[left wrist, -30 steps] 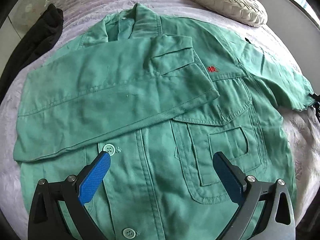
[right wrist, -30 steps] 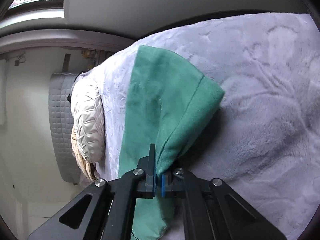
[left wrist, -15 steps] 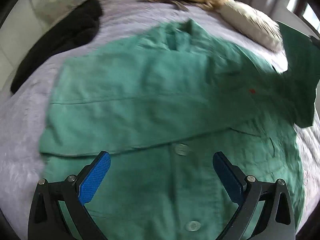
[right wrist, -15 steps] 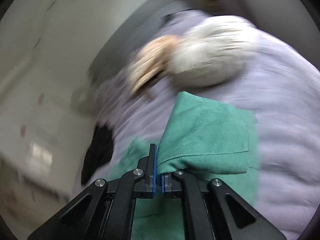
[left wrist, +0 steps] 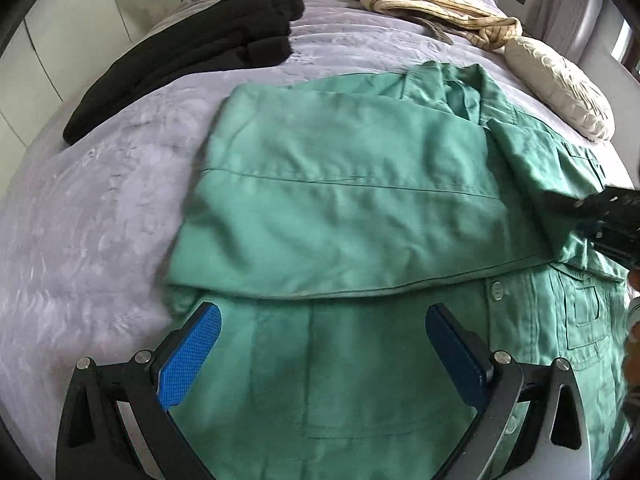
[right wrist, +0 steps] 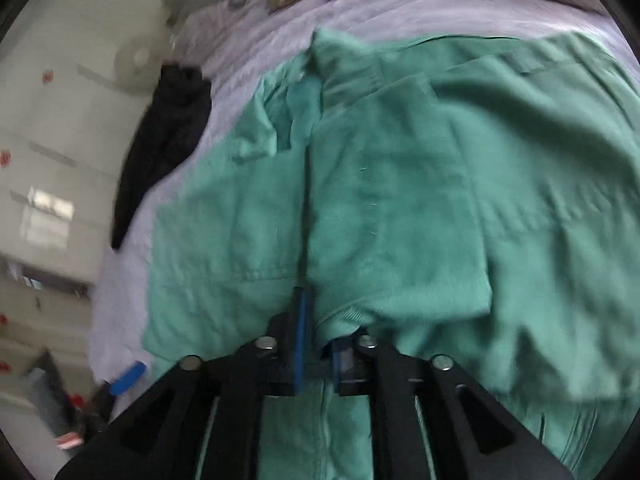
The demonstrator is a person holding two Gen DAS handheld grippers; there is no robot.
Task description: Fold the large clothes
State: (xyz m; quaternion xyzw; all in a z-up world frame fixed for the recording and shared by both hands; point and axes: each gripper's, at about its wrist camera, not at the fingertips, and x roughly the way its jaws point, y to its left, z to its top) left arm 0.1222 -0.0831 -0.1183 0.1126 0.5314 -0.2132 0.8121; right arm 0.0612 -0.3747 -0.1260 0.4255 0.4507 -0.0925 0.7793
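1. Your green jacket (left wrist: 360,208) lies spread flat on the grey bed (left wrist: 92,216), one sleeve folded across the chest. The left tool (left wrist: 324,344) hangs over the lower front panel, jaws wide apart, nothing between the blue pads (left wrist: 192,356), no contact with the cloth.
2. Your right tool (right wrist: 320,344) sits over the other sleeve (right wrist: 400,248), which is laid across the jacket body. Its jaws are opening: a narrow gap shows, with the cuff edge between the pads; whether either pad touches it, I cannot tell.
3. The left view alone shows the black garment (left wrist: 192,56), the beige bundle (left wrist: 432,4) and the cream pillow (left wrist: 556,84) at the far end of the bed, plus the right tool as a dark shape at its right edge. The right view is motion-blurred; it alone shows the cuff at the jaws and a blue pad of the left tool at lower left.
4. Both tools point steeply down at the jacket.
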